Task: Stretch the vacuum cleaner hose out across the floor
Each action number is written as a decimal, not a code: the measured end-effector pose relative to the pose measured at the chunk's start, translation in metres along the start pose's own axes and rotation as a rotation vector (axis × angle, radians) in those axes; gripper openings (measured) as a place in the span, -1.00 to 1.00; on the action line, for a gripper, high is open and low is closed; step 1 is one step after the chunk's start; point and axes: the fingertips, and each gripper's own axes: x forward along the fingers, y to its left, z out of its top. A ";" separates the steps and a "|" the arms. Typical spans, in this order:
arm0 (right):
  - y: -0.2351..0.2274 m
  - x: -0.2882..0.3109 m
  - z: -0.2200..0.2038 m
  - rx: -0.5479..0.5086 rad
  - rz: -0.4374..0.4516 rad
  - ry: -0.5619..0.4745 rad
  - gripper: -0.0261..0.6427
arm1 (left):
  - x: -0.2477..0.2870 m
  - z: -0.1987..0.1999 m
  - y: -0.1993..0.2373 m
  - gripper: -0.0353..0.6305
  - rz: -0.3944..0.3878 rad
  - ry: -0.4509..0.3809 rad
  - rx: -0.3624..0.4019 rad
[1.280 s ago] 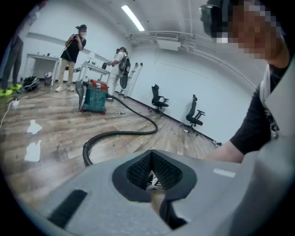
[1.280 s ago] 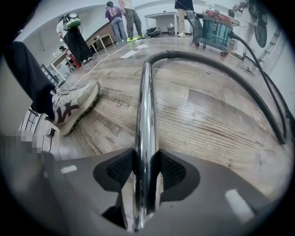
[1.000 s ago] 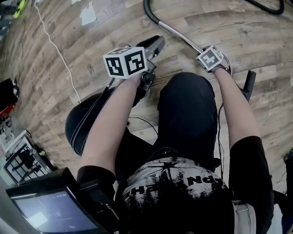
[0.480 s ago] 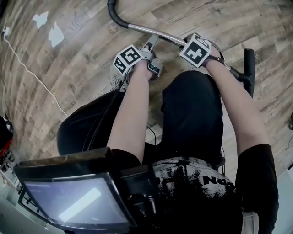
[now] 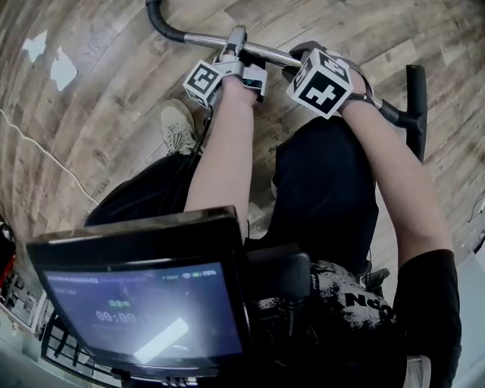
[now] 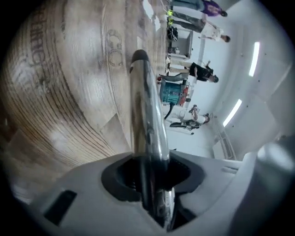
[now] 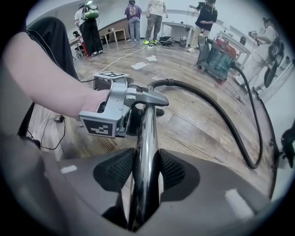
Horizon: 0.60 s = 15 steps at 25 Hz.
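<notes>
The vacuum's chrome tube (image 5: 273, 53) runs across the wooden floor from the black hose (image 5: 159, 23) at the top left to a black end piece (image 5: 413, 98) at the right. My left gripper (image 5: 236, 42) sits on the tube close to the hose end. The tube (image 6: 147, 124) lies between its jaws, which have just been closing onto it. My right gripper (image 5: 303, 54) is shut on the same tube (image 7: 145, 152) a hand's width away. In the right gripper view the left gripper (image 7: 147, 99) wraps the tube, and the hose (image 7: 221, 115) curves away over the floor.
The vacuum's teal body (image 7: 216, 57) stands at the back right, with several people (image 7: 138, 18) behind it. A white cable (image 5: 45, 151) and paper scraps (image 5: 61, 72) lie on the floor at the left. My shoe (image 5: 176, 125) and a screen (image 5: 144, 303) fill the foreground.
The left gripper left the black body at my knee, swung over to the chrome tube, rolled, and now has the tube between its jaws. The right gripper rose, still holding the tube.
</notes>
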 end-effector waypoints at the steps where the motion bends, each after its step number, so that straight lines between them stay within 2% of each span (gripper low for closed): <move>1: -0.001 0.000 0.003 -0.016 -0.009 -0.006 -0.40 | 0.002 0.002 -0.006 -0.49 -0.032 -0.021 -0.041; 2: -0.004 0.000 0.006 -0.047 -0.032 -0.008 -0.40 | 0.004 0.004 -0.010 -0.52 -0.052 -0.034 -0.056; 3: -0.007 -0.001 0.008 -0.077 -0.056 -0.006 -0.39 | 0.006 0.005 -0.014 -0.52 -0.058 -0.032 -0.039; 8: -0.018 -0.013 0.007 -0.064 -0.108 -0.040 -0.38 | 0.015 -0.006 -0.046 -0.52 -0.067 0.045 0.134; 13: -0.030 -0.011 -0.012 -0.071 -0.159 0.039 -0.37 | 0.022 -0.034 -0.080 -0.53 -0.048 0.111 0.257; 15: -0.037 0.000 -0.013 -0.071 -0.181 0.056 -0.42 | 0.027 -0.037 -0.087 -0.52 -0.052 0.130 0.302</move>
